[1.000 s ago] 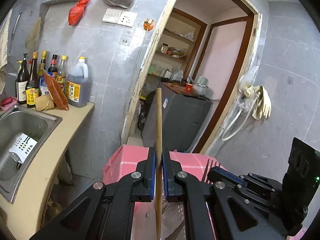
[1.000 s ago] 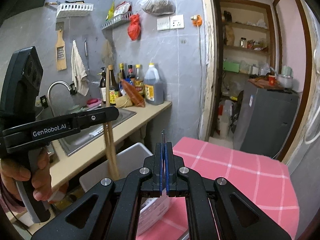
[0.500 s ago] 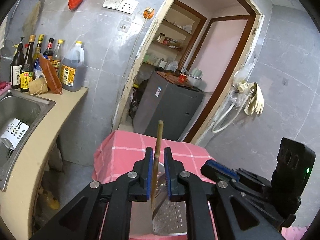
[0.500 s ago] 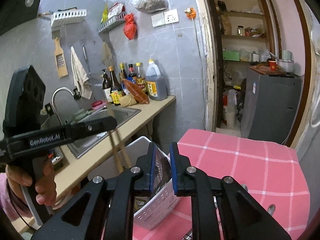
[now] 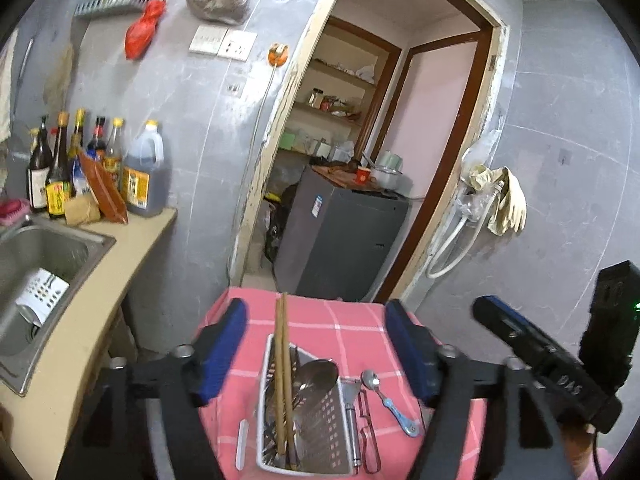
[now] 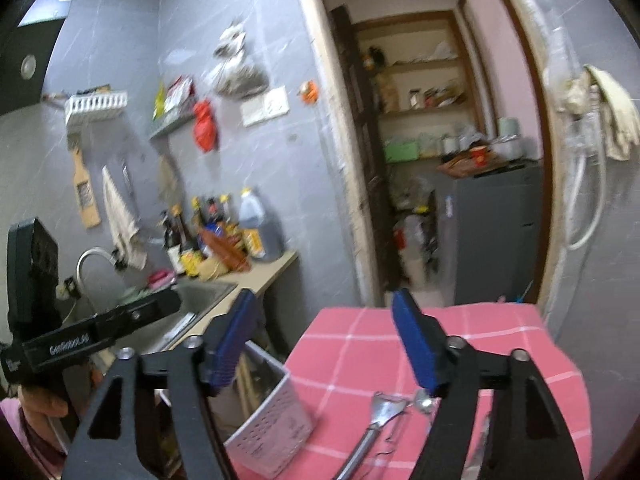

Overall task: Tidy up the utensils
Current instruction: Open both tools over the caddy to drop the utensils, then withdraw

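A white perforated utensil holder (image 5: pixel 320 420) stands on a pink checked tablecloth (image 5: pixel 352 328). It holds a pair of wooden chopsticks (image 5: pixel 282 360) and a metal spoon (image 5: pixel 316 376). My left gripper (image 5: pixel 320 340) is open and empty above the holder. A metal peeler (image 5: pixel 354 428) and a small blue-handled spoon (image 5: pixel 386 400) lie on the cloth right of the holder. My right gripper (image 6: pixel 328 340) is open and empty above the cloth, with the holder (image 6: pixel 268 420) at its lower left and the peeler (image 6: pixel 372 428) below it.
A counter with a steel sink (image 5: pixel 36 272) and several sauce bottles (image 5: pixel 80 168) runs along the left. A doorway with a grey appliance (image 5: pixel 344 240) is behind the table. The right gripper's body (image 5: pixel 560 368) shows at the right of the left wrist view.
My left gripper opened and let go of the chopsticks, which now stand in the holder. My right gripper opened wide as well and dropped lower over the table.
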A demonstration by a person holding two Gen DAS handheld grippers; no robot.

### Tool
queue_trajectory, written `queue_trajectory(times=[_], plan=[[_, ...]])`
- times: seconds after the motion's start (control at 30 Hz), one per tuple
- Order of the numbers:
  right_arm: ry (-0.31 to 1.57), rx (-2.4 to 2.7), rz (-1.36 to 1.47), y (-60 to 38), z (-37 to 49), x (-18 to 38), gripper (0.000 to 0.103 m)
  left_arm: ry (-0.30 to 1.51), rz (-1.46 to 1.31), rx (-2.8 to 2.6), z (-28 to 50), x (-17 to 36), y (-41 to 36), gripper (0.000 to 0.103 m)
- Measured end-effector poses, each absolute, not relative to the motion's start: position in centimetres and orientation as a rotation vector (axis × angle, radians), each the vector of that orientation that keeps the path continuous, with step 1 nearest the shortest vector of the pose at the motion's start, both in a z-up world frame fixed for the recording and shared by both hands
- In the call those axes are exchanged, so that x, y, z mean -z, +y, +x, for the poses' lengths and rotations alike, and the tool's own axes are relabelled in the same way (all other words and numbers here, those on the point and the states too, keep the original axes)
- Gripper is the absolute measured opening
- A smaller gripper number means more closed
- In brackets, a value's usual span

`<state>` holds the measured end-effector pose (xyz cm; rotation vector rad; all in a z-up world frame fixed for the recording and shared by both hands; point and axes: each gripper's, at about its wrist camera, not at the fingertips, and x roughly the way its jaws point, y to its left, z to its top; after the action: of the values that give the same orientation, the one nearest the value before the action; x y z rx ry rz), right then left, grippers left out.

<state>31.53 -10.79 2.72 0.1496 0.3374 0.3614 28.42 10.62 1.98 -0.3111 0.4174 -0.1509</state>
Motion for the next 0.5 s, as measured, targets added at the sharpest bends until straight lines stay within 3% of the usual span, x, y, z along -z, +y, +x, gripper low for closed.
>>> queue_trajectory(times=[0.03, 0.13, 0.3, 0.5], plan=[[0.324, -0.348, 0.16, -11.6, 31.2, -2.9, 0.082, 0.408, -0.305, 0.137, 28.3, -2.2, 10.2, 0.087], [0.29, -0.32, 0.193, -13.8, 30.5, -3.5, 0.096, 0.387, -0.298, 0.121, 28.0, -2.6, 9.0, 0.096], [0.261, -0.259, 0.196, -17.3, 29.7, -3.7, 0.102, 0.376, -0.242, 0.121, 27.8, -2.6, 6.0, 0.102], [0.274, -0.219, 0.167, -20.7, 29.3, -3.1, 0.102, 0.381, -0.204, 0.122, 27.9, -2.3, 2.2, 0.102]])
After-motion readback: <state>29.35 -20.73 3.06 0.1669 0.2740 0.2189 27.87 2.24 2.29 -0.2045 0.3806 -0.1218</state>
